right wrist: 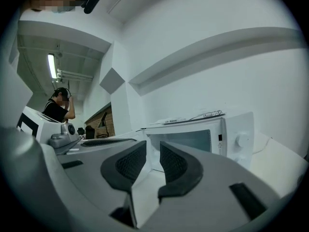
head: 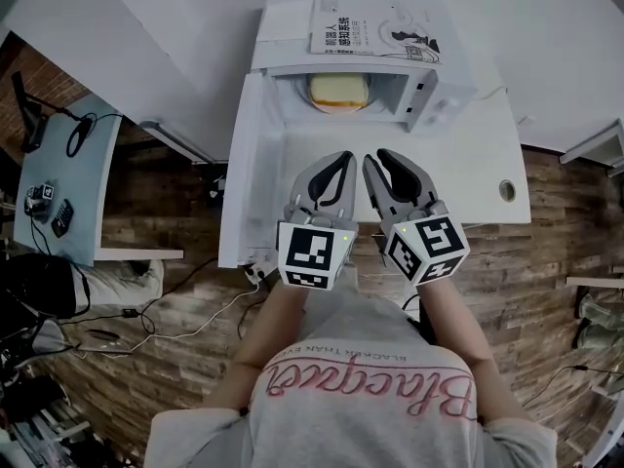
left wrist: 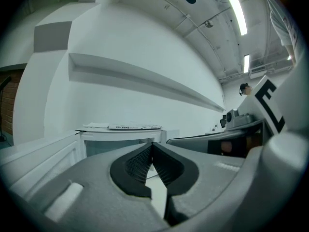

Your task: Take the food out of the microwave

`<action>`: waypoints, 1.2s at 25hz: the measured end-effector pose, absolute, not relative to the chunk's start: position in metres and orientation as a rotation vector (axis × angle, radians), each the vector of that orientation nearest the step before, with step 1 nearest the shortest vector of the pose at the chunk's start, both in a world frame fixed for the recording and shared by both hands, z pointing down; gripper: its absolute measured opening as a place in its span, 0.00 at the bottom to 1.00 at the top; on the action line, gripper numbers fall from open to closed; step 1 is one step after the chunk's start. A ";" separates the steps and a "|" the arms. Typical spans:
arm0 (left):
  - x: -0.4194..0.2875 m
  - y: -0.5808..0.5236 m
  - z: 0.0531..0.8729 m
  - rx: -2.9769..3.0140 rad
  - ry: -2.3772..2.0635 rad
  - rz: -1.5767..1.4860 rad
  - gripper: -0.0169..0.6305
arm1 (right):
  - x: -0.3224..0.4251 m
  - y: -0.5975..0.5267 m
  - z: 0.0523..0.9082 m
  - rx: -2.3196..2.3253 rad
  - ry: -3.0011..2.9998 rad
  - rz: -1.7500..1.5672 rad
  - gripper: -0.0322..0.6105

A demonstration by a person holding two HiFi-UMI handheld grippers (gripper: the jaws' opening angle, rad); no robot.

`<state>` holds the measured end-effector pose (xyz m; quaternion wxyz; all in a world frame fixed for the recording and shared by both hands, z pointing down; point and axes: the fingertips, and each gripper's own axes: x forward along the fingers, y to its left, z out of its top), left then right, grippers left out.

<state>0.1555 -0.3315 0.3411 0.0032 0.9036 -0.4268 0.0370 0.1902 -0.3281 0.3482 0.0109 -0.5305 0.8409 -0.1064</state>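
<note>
1. Nearest the lens is the person's grey shirt (head: pixel 361 378), with both cube-topped grippers held out just ahead of it.
2. The food (head: pixel 338 93), a pale, bread-like slab, lies inside the microwave (head: pixel 434 91), left of centre in the cavity. It may sit on a light plate, but I cannot tell.
3. It looks light and soft, so it is probably easy to crush or tear. A gentle pinch at its near edge should do, or a grip on the rim of a plate if there is one.
4. The door (head: pixel 255 164) stands swung open to the left, and a booklet (head: pixel 375 29) lies on top.
5. The left gripper (head: pixel 339 160) has its jaws together, with nothing between them. The right gripper (head: pixel 380 160) has its jaws slightly apart and empty. Both hover over the white table (head: pixel 487 178), short of the opening.
</note>
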 end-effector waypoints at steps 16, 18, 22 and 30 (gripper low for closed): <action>0.137 -0.416 0.377 2.704 -1.470 0.166 0.04 | 0.188 -0.450 0.468 -1.563 2.242 -1.165 0.26; 0.134 -0.418 0.380 2.694 -1.483 0.184 0.04 | 0.192 -0.460 0.485 -1.585 2.160 -1.219 0.26; 0.129 -0.419 0.386 2.688 -1.503 0.232 0.04 | 0.197 -0.478 0.519 -1.568 1.987 -1.374 0.26; 0.126 -0.427 0.390 2.655 -1.555 0.293 0.04 | 0.196 -0.507 0.554 -1.458 1.776 -1.597 0.35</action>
